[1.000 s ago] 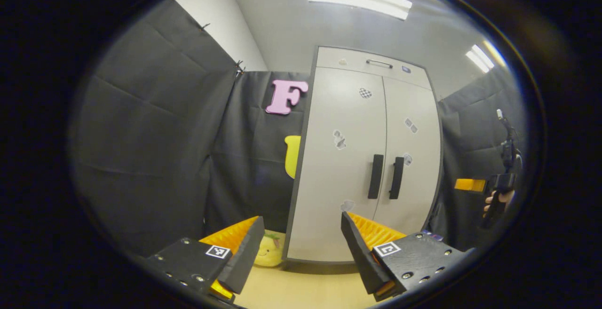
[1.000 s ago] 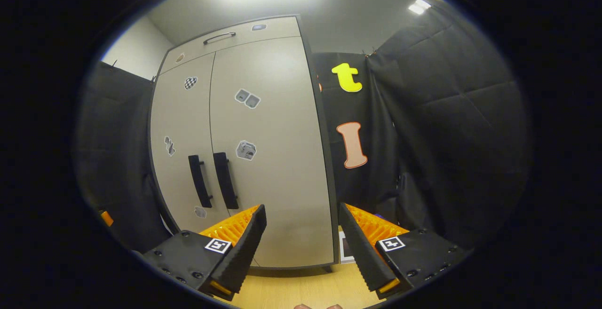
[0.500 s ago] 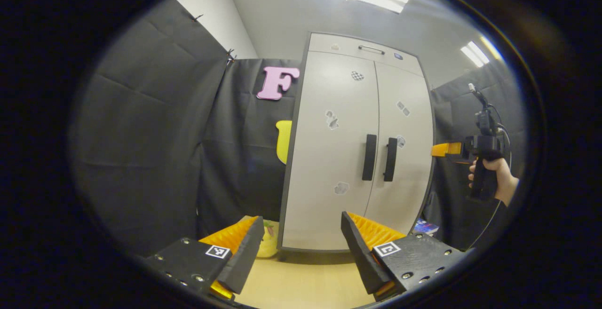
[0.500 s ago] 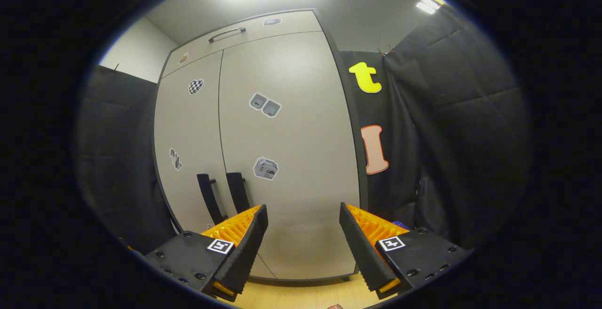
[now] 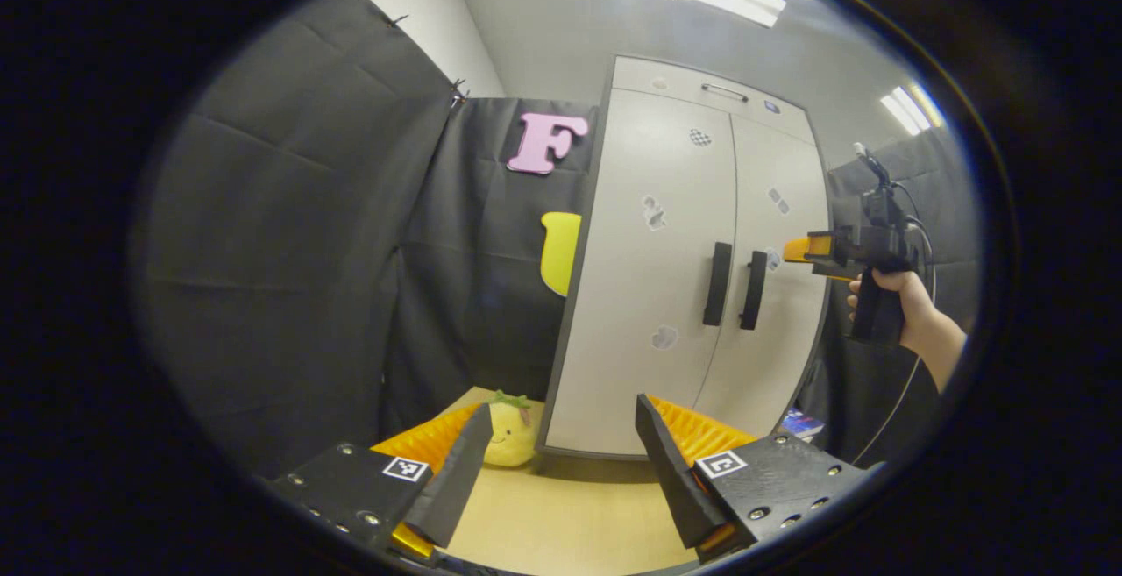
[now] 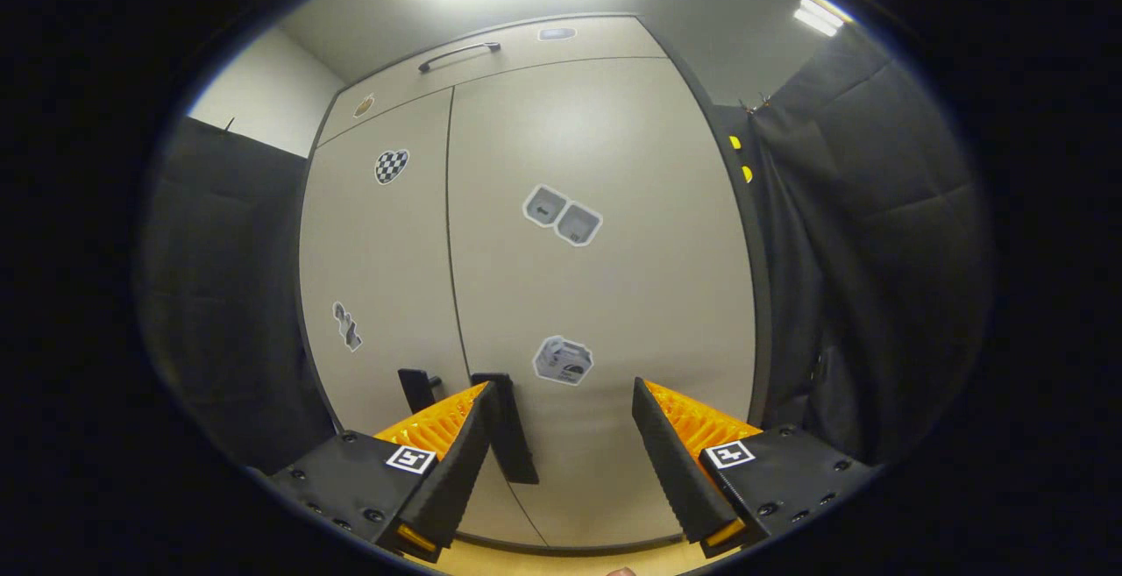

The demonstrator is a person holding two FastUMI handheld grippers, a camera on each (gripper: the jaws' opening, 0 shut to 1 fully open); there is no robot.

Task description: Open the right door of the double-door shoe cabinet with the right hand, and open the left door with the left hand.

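Here my right gripper point(image 6: 561, 436) stands wide open and holds nothing; both of its orange-ribbed fingers point(image 6: 438, 427) are apart and bare. The cabinet point(image 6: 614, 295) rises close ahead of those jaws. Its right door point(image 6: 605, 278) lies straight beyond the gap, and the right handle point(image 6: 513, 436) stands just inside my left finger, partly behind its tip; I cannot tell whether they touch. The left handle point(image 6: 416, 387) peeks above that same finger, on the left door point(image 6: 377, 269).

My left gripper point(image 5: 561, 462) is also wide open and empty, well apart from the cabinet point(image 5: 684, 278), which stands ahead of the jaws and a little to their right. Both doors are shut, and the two black handles point(image 5: 734, 287) sit side by side at the seam, above my right finger. Farther off to the right, a hand point(image 5: 894, 295) holds the right gripper near the right door's edge. A yellow plush toy point(image 5: 510, 431) sits on the floor point(image 5: 561, 515) just beyond my left finger, beside the cabinet's corner.
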